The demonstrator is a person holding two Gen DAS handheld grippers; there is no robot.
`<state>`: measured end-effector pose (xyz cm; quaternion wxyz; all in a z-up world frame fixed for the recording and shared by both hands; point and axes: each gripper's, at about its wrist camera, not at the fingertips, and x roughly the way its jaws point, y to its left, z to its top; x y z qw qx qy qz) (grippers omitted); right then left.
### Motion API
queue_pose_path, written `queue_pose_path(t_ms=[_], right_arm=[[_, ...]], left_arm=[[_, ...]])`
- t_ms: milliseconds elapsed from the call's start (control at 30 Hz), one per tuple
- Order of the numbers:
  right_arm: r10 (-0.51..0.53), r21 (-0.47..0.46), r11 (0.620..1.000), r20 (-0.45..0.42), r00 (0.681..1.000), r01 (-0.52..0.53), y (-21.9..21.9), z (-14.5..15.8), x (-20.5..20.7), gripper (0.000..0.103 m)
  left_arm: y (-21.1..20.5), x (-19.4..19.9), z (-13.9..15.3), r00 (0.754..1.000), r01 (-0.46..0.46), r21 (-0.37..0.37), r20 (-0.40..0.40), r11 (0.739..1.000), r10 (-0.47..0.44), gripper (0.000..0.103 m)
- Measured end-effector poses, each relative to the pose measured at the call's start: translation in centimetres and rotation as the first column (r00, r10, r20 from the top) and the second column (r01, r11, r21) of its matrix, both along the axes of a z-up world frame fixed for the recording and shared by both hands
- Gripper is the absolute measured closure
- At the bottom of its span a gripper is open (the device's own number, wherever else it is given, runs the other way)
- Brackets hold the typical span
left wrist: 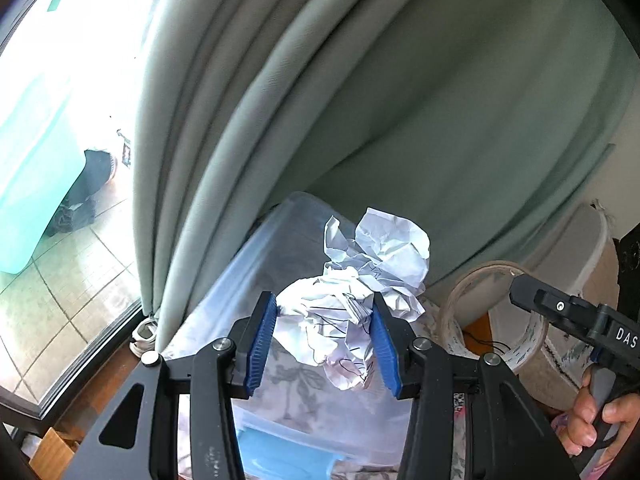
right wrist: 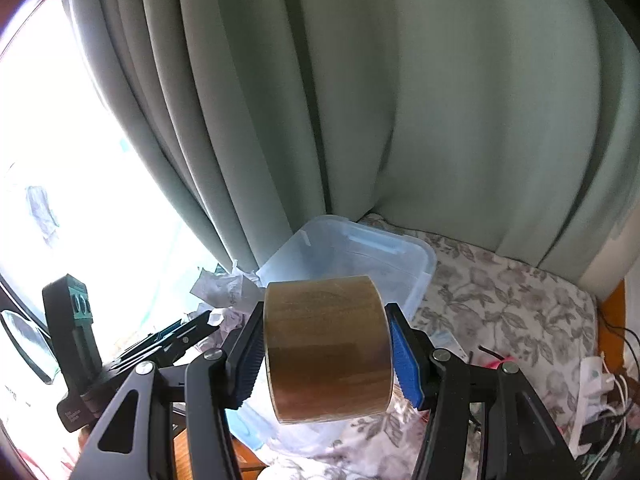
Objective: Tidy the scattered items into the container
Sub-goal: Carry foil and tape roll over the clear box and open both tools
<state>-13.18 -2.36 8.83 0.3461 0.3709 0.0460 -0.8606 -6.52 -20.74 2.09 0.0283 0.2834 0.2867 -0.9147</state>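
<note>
Over the clear plastic bin point(right wrist: 360, 256) by the green curtain point(right wrist: 440, 100), both grippers are loaded. Left gripper point(left wrist: 324, 340) has its blue pads closed on a crumpled paper wad point(left wrist: 360, 292), held above the bin. Right gripper point(right wrist: 326, 360) is clamped across a brown packing tape roll point(right wrist: 328, 344), near the bin's front rim. Looks like the carry/drop step. Next: centre each load over the opening, then open the jaws; the tape could roll if it clips the rim.
</note>
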Motion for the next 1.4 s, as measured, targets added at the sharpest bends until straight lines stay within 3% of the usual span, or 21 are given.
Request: queue_pose_path(t_ms=[100, 367, 733, 967, 1067, 1400], right_arm=[[0.014, 0.008, 1.0, 0.016, 1.0, -0.014, -1.2, -0.3, -0.5, 0.043], [0.038, 0.013, 0.999, 0.076, 0.996, -0.039, -3.3, -2.7, -2.6, 0.043], [0.033, 0.089, 0.995, 0.144, 0.989, -0.046, -3.8, -7.1, -3.8, 0.043], [0.032, 0.103, 0.994, 0.138, 0.99, -0.047, -3.7, -7.0, -3.2, 0.043], [0.027, 0.122, 0.992, 0.127, 0.992, -0.042, -3.8, -7.0, -3.1, 0.042], [0.02, 0.113, 0.993, 0.12, 0.993, -0.034, -2.4, -6.9, -2.8, 0.04]], left_arm=[[-0.7, -0.6, -0.5, 0.999, -0.008, -0.001, 0.037, 1.0, 0.008, 0.055], [-1.4, -2.0, -0.2, 0.994, -0.043, -0.087, 0.097, 0.995, 0.052, 0.055], [-0.7, -2.6, -2.6, 0.986, -0.031, -0.091, 0.163, 0.995, 0.046, 0.055], [-0.5, -2.7, -3.3, 0.984, -0.026, -0.098, 0.175, 0.995, 0.043, 0.052], [-0.5, -2.8, -3.7, 0.983, -0.023, -0.095, 0.181, 0.995, 0.04, 0.042], [0.4, -2.4, -4.1, 0.978, -0.015, -0.097, 0.203, 0.995, 0.035, 0.042]])
